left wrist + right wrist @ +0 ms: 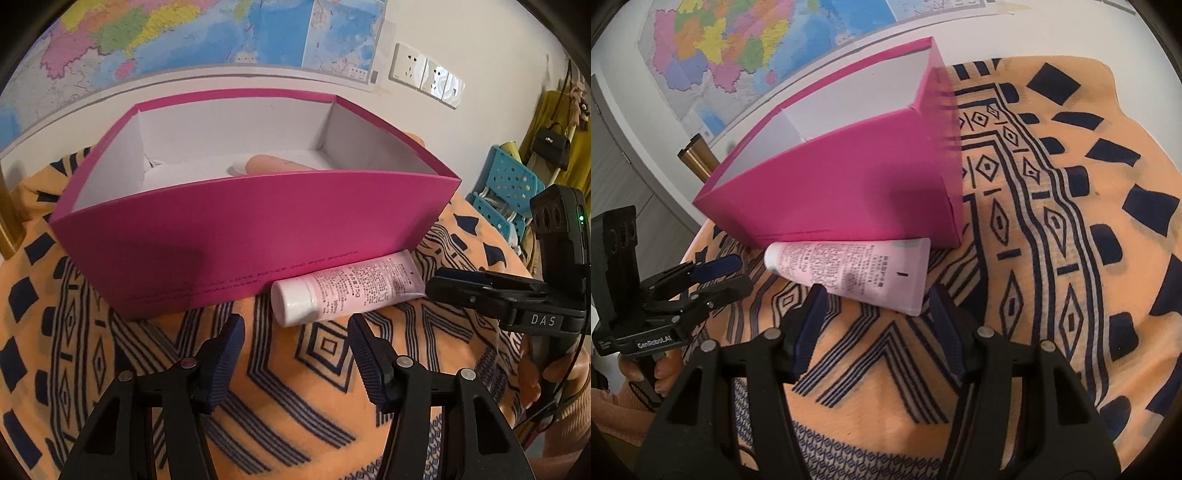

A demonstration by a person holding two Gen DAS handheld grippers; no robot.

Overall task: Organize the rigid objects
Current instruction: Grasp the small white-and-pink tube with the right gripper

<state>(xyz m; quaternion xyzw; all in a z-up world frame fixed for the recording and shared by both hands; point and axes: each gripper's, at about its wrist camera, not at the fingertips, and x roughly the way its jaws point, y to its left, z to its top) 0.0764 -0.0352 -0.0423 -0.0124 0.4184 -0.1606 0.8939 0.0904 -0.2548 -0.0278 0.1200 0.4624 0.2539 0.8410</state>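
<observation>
Your pink tube (345, 291) lies flat on the orange patterned cloth (303, 373), just in front of the magenta box (243, 236) and touching or nearly touching its near wall. Its long axis runs roughly along that wall: in the left wrist view the white cap (295, 304) points left and slightly toward you, and the flat crimped tail points right.

It looks light, with a soft squeezable body and a hard cap, so judge the cap shoulder or the firmer body next to it as the best place to grip; the thin crimp would likely flex and slip out (glossy plastic, so pinch across the width, not along the length). The box is stiff card and open on top, with a peach-coloured item (280, 166) already lying inside.

Your left gripper (297, 354) is part-open and holds nothing, its pads standing apart just short of the cap end. Your right gripper (877, 314) is likewise part-open and empty, its jaws set either side of the tail end of the tube without pressing it. A hand (646, 373) grips the left tool's handle.
</observation>
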